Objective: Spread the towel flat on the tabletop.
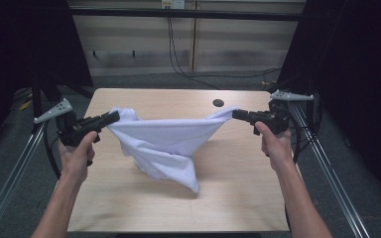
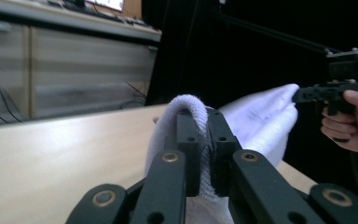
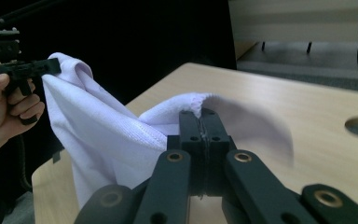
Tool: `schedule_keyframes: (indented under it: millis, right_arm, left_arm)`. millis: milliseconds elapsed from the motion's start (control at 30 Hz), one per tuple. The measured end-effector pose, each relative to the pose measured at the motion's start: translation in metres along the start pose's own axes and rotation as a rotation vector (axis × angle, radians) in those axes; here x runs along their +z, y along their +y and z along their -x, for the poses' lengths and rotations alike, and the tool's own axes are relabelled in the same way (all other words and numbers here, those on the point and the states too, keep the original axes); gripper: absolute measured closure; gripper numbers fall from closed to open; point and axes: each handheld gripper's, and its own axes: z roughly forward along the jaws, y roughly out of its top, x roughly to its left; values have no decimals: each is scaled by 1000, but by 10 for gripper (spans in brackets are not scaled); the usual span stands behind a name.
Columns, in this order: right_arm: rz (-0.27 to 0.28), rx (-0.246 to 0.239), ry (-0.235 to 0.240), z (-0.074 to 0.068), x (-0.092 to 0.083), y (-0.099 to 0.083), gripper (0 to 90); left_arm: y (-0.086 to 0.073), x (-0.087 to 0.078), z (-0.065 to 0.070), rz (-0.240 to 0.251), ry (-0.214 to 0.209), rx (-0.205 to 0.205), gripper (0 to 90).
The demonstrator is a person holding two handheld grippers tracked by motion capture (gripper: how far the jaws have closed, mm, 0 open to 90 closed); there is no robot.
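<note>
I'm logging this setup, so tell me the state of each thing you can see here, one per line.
Towel: white, lifted and stretched between both grippers, its middle sagging to a point low over the table.
Left gripper: shut on a towel corner, held in the left hand.
Right gripper: shut on the opposite corner, held in the right hand.
Table: wooden, a round hole near its far edge.

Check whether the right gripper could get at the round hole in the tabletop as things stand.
Probably not without letting go first. The hole sits uncovered on the wooden table, near the right gripper, but that gripper is clamped on a corner of the white towel, which the left gripper holds stretched from the other end.
</note>
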Motion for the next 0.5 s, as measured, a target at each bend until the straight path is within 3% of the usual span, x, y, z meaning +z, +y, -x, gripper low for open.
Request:
schedule_keyframes:
  millis: [100, 200, 233, 267, 400, 433, 500]
  right_arm:
    - [26, -22, -19, -1, 3, 29, 898]
    - [55, -28, -40, 1, 8, 56, 898]
    - [55, -28, -40, 1, 8, 56, 898]
    - [63, -42, -65, 2, 13, 74, 898]
    - [39, -108, -152, 1, 21, 114, 898]
    - [56, -119, -162, -1, 21, 122, 898]
    - [91, -140, -168, -2, 18, 128, 898]
  left_arm:
    - [26, 7, -3, -3, 60, 54, 865]
    - [47, 15, -10, 35, 85, 39, 865]
    - [47, 15, -10, 35, 85, 39, 865]
    - [62, 21, -11, 46, 113, 54, 864]
    - [89, 29, -6, 86, 130, 69, 863]
    - [89, 29, -6, 86, 130, 69, 864]
    - [95, 26, 2, 106, 118, 109, 864]
